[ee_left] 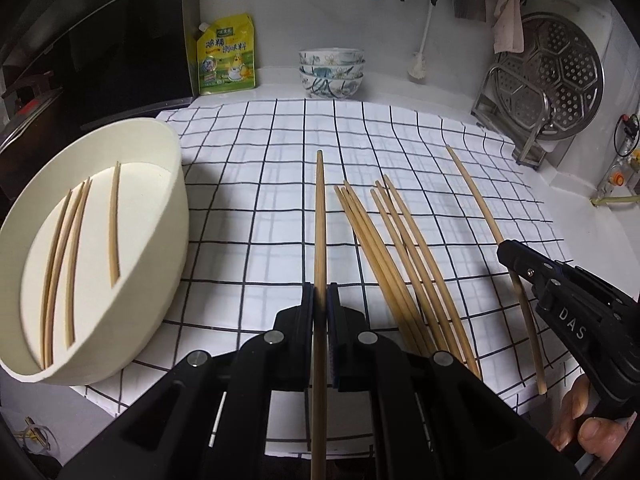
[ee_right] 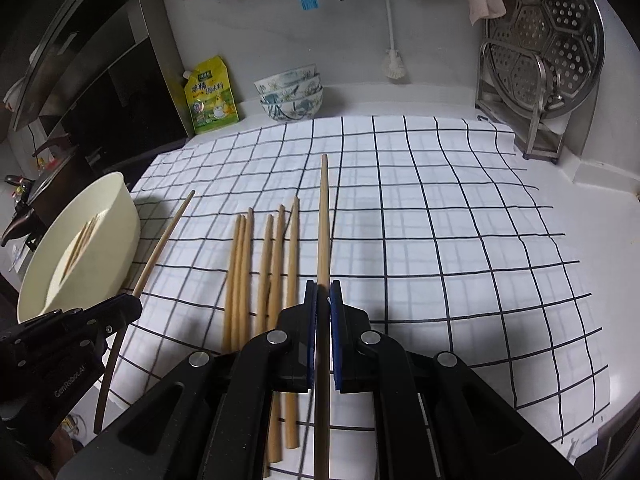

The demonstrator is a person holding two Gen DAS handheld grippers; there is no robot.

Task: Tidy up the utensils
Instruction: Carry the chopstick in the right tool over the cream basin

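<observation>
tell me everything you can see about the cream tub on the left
The cream tub is an oval, smooth-walled container, plastic by the look of it, open-topped and standing at the left edge of the checked cloth, partly on it. Its walls are plain and unmarked. Four chopsticks lie lengthwise on its flat bottom. Neither hand-held gripper touches it.
</observation>
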